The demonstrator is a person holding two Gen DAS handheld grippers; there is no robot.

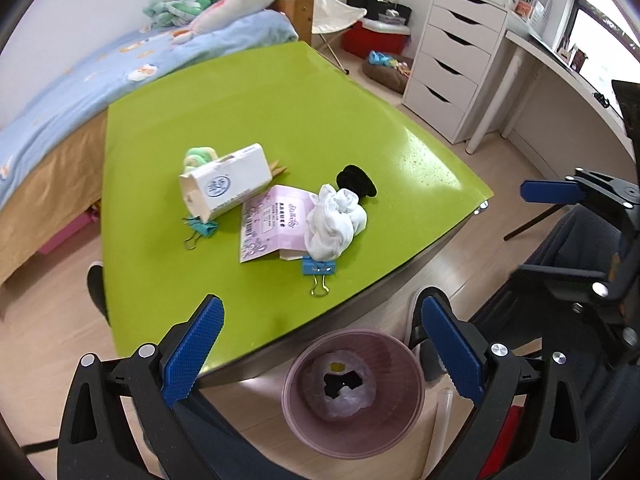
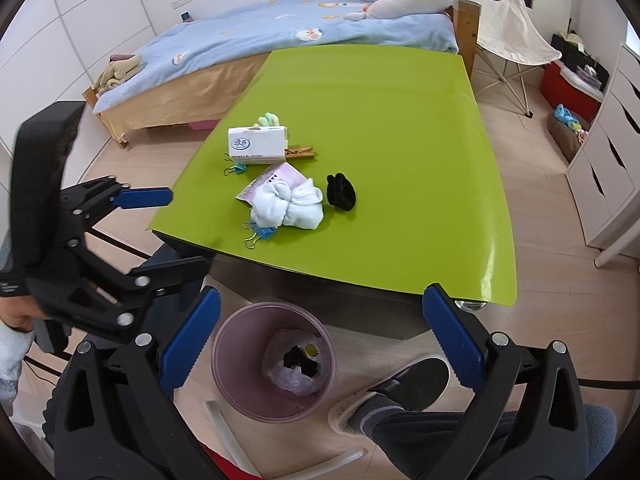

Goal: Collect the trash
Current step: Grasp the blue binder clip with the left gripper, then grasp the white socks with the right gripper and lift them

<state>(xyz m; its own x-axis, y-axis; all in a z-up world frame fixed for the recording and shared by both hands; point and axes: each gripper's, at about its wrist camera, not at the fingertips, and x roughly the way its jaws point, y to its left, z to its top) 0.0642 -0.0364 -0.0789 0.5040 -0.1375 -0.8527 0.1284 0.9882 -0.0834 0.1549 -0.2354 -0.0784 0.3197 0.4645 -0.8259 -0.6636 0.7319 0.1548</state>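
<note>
Your left gripper (image 1: 320,350) is spread wide and holds nothing. The bin (image 1: 353,394) stands on the floor right beneath its fingertips, with a bag and dark scraps inside. The green table (image 1: 280,112) lies ahead of it. On the table, straight ahead, is the white wad (image 1: 336,220), lying on the pink card (image 1: 272,222) and touching the black item (image 1: 357,182) beyond it. A blue clip (image 1: 319,270) sits just nearer you than the wad. The white box (image 1: 228,182) lies ahead and to the left.

Your right gripper (image 2: 320,344) is also spread and empty. The bin (image 2: 276,360) is below it, slightly left. The wad (image 2: 288,204) is ahead on the table's near edge, slightly left, with the box (image 2: 258,145) farther on.
</note>
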